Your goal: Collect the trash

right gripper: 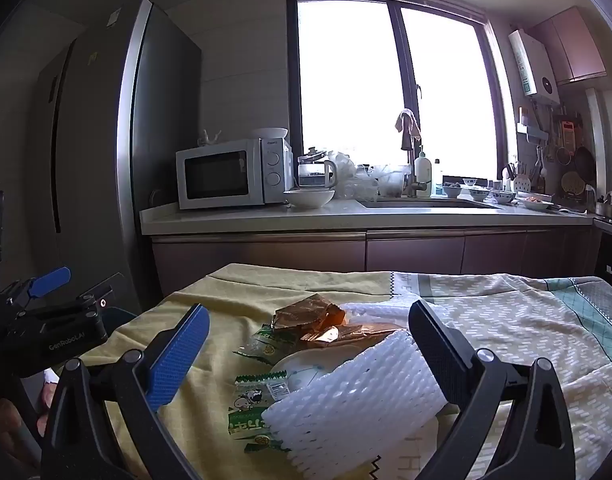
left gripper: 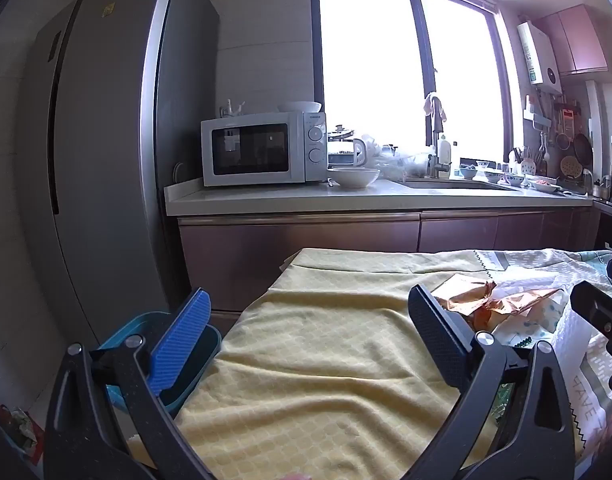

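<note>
**A:** On the table, right in the middle of the cloth (right gripper: pixel 193 396), that's where the rubbish sits: a white foam net (right gripper: pixel 358 396), green snack wrappers (right gripper: pixel 249 404), a crumpled brown wrapper (right gripper: pixel 306 314).

**B:** Heaped together, I'd guess, so it can be picked off piece by piece. And the blue bin (left gripper: pixel 153 324) beside the table's left edge?

**A:** Probably waiting for it. The left gripper (left gripper: pixel 310 332) stands wide over bare cloth, holding nothing. The right gripper (right gripper: pixel 310 344) is wide too, its jaws either side of the foam net, not pressing it.
</note>
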Tool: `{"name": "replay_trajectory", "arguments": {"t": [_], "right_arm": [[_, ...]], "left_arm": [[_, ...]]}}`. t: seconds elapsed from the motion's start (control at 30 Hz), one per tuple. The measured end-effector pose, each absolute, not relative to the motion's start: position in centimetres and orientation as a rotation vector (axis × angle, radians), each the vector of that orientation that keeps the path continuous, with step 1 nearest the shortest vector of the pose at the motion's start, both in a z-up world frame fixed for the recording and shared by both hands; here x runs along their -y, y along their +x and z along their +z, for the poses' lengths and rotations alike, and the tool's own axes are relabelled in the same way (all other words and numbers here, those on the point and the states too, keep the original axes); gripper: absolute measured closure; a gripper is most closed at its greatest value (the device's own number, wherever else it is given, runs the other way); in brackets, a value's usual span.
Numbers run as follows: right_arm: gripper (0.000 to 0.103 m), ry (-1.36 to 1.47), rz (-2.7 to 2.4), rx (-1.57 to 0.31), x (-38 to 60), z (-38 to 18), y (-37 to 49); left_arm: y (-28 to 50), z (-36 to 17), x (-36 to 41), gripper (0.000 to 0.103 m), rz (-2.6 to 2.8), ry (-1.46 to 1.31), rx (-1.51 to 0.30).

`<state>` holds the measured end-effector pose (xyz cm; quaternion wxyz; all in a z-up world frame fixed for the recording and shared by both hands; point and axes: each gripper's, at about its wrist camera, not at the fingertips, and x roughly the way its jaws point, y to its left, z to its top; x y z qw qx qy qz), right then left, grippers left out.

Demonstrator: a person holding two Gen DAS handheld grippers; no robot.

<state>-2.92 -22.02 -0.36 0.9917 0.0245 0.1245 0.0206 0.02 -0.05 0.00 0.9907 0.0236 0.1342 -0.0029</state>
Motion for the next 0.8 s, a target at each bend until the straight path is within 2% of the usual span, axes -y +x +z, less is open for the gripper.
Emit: {"name": "replay_trajectory", "arguments": {"t": [0.4, 0.8], "right_arm": [[0.007, 0.049, 0.047, -0.249, 21.9, -0.4, -2.9], [0.007, 0.051, 0.047, -0.245, 21.9, -0.2, -3.5]], "left_arm": [[-0.7, 1.6, 0.0, 0.006, -0.017, 0.037, -0.248], [-1.5, 0.9, 0.0, 0.006, -0.012, 0.027, -0.228]]}}
